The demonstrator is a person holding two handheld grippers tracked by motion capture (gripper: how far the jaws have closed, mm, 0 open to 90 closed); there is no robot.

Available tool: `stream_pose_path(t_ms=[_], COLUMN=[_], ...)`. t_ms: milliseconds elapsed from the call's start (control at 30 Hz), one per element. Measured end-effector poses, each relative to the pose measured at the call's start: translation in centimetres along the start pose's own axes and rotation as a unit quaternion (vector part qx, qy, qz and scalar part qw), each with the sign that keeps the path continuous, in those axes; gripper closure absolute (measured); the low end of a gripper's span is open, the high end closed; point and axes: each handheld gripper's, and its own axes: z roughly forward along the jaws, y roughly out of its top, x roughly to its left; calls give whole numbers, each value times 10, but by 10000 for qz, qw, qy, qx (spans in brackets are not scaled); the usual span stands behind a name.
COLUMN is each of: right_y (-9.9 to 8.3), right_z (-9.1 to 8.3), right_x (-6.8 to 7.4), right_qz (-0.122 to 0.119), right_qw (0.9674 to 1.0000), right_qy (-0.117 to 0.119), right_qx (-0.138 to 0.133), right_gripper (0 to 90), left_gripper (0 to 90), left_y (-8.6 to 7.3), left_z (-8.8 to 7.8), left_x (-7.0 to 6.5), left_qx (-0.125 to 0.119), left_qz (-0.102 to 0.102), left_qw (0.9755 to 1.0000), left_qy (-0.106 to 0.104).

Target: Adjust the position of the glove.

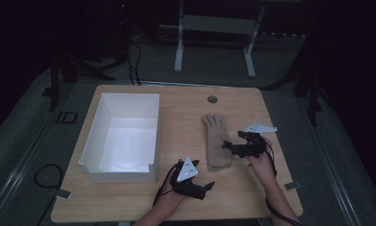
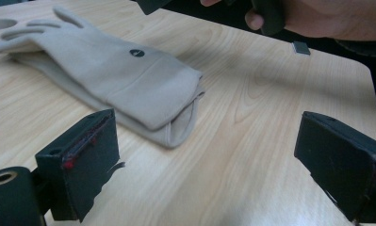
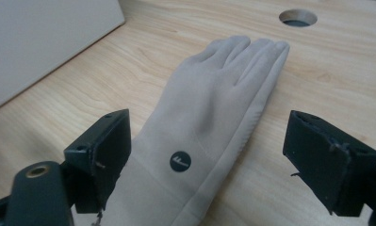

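Glove bears a round dark badge, its mark unreadable.

Right gripper jaws stand wide apart at lower frame, gripping nothing. Beige glove lies flat on bench, centre frame. White box upper left; round hole upper right.

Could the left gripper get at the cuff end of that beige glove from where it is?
Probably yes. The left gripper has its jaws open and faces the glove, whose cuff lies just ahead on bare table. The right gripper sits by the glove's far side, not between.
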Motion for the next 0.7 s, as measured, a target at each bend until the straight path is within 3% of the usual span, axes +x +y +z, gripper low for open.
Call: stream_pose_path(t_ms=[133,167,200,267,367,533,600,700], right_y=[-1,-1,-2,-2,-3,-5,-6,-7], right_z=[-4,-4,-5,-7,-10,-11,-11,-11], right_x=[-3,-3,-3,-6,-8,-9,-10,-12], right_qz=[-28,-28,-36,177,206,164,134,151], right_qw=[10000,10000,10000,9998,9997,9998,9999,9998], right_qy=[11,11,-12,85,97,76,84,96], right_qx=[-71,-71,-55,15,-33,5,-9,-40], right_gripper=[142,142,144,153,158,160,160,160], left_gripper=[109,140,140,159,247,336,342,405], left_y=[16,16,22,27,31,35,35,33], left_z=[14,14,20,29,40,54,59,65], left_x=[2,2,6,9,15,27,30,33], left_qx=[383,383,459,668,879,1044,1134,1355], left_qz=[452,452,592,786,1118,1287,1265,1425], left_qw=[9982,9982,9971,9945,9894,9858,9848,9790], left_qy=[103,103,-123,-161,-278,-273,-369,-531])
